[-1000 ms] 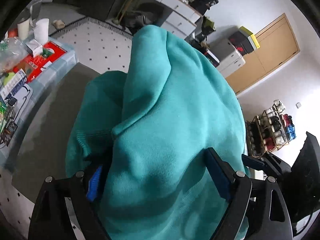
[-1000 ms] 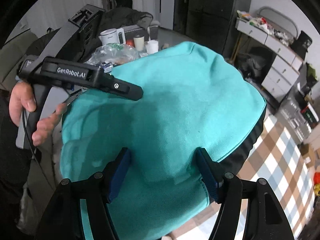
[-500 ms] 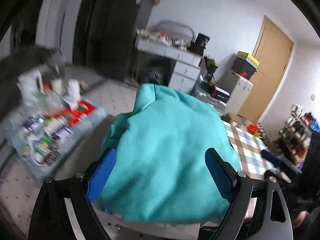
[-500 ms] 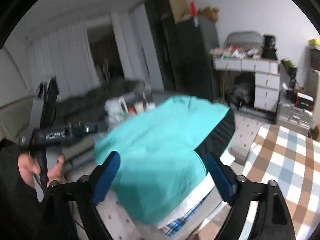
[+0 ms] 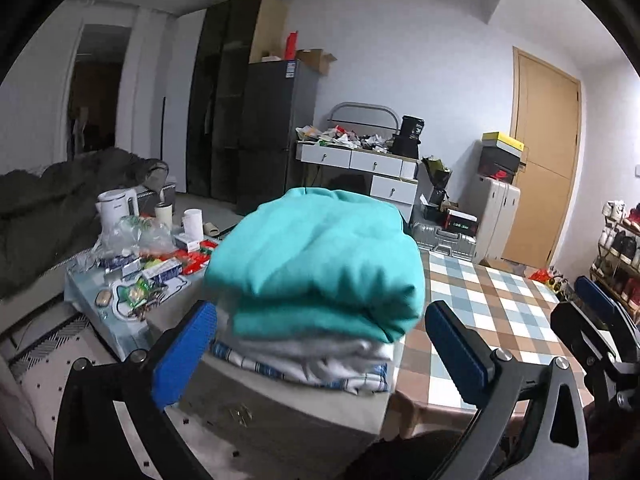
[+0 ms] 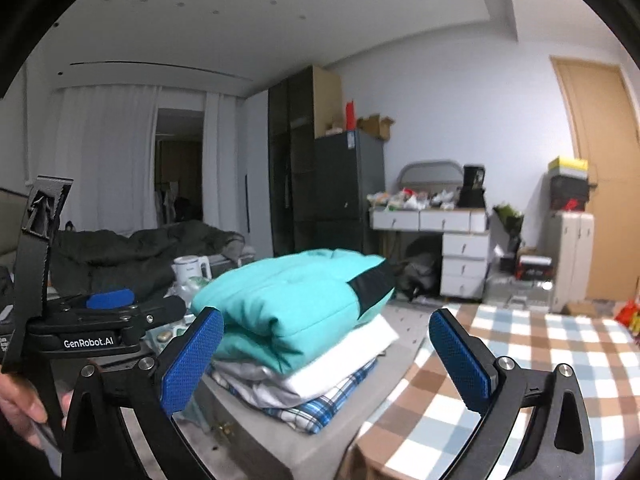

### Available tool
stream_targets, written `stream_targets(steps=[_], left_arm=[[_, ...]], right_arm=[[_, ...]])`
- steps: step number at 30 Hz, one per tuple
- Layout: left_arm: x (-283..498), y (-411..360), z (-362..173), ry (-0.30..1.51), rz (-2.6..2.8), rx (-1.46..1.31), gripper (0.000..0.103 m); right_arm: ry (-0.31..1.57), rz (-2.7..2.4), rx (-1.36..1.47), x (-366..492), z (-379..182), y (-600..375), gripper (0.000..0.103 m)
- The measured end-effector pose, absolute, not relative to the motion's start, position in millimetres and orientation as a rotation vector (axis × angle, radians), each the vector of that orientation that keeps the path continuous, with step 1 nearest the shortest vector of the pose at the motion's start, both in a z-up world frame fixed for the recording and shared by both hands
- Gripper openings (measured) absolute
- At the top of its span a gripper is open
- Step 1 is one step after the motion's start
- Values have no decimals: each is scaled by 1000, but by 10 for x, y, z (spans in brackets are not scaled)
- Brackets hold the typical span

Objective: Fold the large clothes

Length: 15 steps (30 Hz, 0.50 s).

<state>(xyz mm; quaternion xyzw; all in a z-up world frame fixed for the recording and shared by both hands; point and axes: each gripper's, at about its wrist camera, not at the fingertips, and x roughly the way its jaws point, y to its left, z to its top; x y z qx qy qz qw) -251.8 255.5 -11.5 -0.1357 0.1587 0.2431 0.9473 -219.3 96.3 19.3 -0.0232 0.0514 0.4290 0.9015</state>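
Observation:
A folded teal garment (image 5: 320,256) (image 6: 288,300) lies on top of a stack of folded clothes, above a white piece (image 6: 340,364) and a blue plaid piece (image 6: 320,404). The stack rests on a grey box (image 5: 280,412). My left gripper (image 5: 320,320) is drawn back from the stack, its jaws opening, its blue pads clear of the cloth. My right gripper (image 6: 326,320) is likewise back from the pile with its jaws opening and nothing between its pads. The right wrist view also shows the left gripper (image 6: 108,312) at the left, held by a hand (image 6: 20,408).
A table with a checked cloth (image 5: 500,312) (image 6: 540,352) adjoins the grey box on the right. A low table to the left carries a kettle (image 5: 116,204), cups and packets. Behind are a sofa with a dark blanket (image 6: 140,248), a drawer desk (image 5: 360,164) and a door (image 5: 544,160).
Both grippers were closed around the teal garment; they have let go, widened and pulled back. The garment now lies folded on the stack, and both views have tilted up to the room.

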Motion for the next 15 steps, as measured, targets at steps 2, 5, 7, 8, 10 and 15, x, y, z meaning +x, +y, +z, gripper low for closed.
stream_targets(steps=[2, 5, 7, 8, 10, 15], left_arm=[[-2568, 2523, -94, 315, 514, -279, 102], [-2656, 2538, -41, 295, 538, -273, 102], [-2687, 2488, -17, 271, 560, -244, 102], [-2705, 2480, 18, 258, 570, -226, 102], [-2712, 2429, 18, 244, 586, -198, 102], [-2656, 2409, -3, 237, 586, -179, 102]], right_arm=[[94, 898, -58, -2255, 181, 898, 103], [77, 901, -50, -2346, 156, 831, 103], [77, 902, -28, -2343, 144, 807, 103], [91, 903, -21, -2332, 140, 799, 103], [108, 897, 11, -2311, 149, 781, 103], [122, 880, 39, -2325, 164, 762, 103]])
